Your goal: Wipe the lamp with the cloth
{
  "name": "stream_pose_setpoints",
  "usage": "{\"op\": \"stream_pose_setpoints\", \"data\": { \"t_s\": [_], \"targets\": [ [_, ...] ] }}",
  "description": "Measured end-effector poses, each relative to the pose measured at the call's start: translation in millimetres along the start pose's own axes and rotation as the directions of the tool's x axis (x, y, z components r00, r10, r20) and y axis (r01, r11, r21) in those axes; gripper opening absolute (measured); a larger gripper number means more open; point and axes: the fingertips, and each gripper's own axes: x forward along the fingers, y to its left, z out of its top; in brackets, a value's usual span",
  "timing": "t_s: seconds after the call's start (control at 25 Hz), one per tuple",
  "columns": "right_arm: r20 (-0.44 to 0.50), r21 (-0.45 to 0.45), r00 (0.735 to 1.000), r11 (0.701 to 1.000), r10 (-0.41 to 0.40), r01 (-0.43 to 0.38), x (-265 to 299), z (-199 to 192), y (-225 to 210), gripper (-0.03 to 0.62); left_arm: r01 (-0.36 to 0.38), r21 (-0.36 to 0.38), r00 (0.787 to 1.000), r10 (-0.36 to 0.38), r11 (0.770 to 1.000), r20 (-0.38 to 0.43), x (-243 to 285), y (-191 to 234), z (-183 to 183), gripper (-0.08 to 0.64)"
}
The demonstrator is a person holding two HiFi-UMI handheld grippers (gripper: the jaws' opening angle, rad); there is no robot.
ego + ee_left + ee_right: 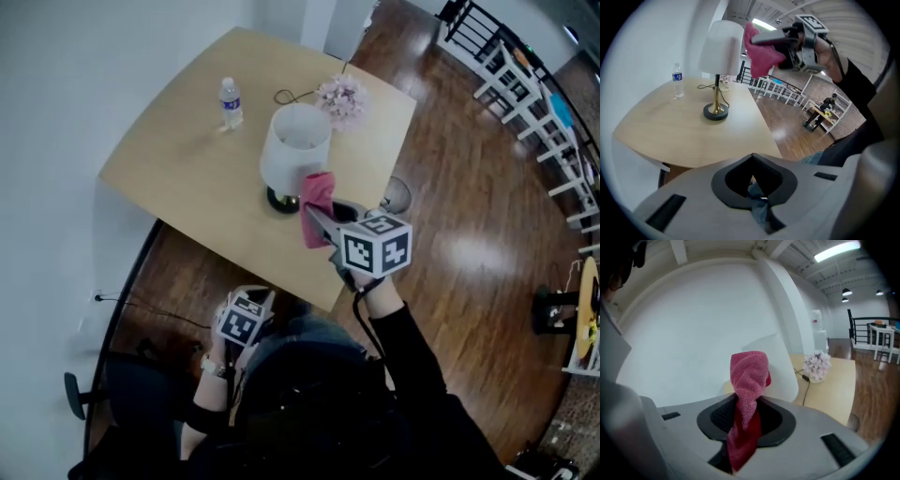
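Observation:
A table lamp with a white shade [296, 142] and a brass stem on a dark base [280, 200] stands on the light wooden table [187, 178]. My right gripper [317, 217] is shut on a pink cloth [316, 199] and holds it up against the near right side of the shade. In the right gripper view the cloth [748, 380] rises from between the jaws with the shade [780, 366] just behind it. My left gripper [246, 317] hangs low by the person's body, off the table's near edge, shut and empty [754, 185]. From there the lamp [721, 47] and cloth [759, 47] show ahead.
A water bottle [231, 101] stands at the table's far left, a bunch of pale flowers [341, 98] behind the lamp, with a black cord [292, 94] beside them. White railings [525, 84] cross the wooden floor at the right. A dark chair [84, 394] sits at the lower left.

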Motion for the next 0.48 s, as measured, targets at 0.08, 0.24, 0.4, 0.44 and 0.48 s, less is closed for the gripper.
{"op": "stream_pose_setpoints", "data": {
  "t_s": [0.08, 0.24, 0.4, 0.44, 0.48],
  "targets": [
    [0.049, -0.037, 0.999, 0.999, 0.02, -0.019, 1, 37, 13, 0.101, 0.012, 0.002, 1.0, -0.012, 1.0, 0.002, -2, -4, 7, 0.003],
    [0.066, -0.011, 0.997, 0.999, 0.048, -0.048, 30, 60, 14, 0.101, -0.029, 0.01, 0.999, 0.029, 1.0, -0.028, -14, 7, 8, 0.003],
    [0.072, 0.075, 0.995, 0.994, 0.075, -0.08, 47, 42, 5, 0.101, -0.083, 0.031, 0.993, 0.085, 0.996, -0.085, -21, 31, 6, 0.003],
    [0.063, 0.096, 0.994, 0.991, 0.084, -0.09, 50, 33, 3, 0.101, -0.09, 0.024, 0.991, 0.092, 0.996, -0.099, -21, 35, 6, 0.003],
    [0.051, 0.12, 0.994, 0.988, 0.095, -0.1, 53, 23, 1, 0.101, -0.096, 0.016, 0.989, 0.097, 0.995, -0.111, -21, 39, 5, 0.003]
  ]
}}
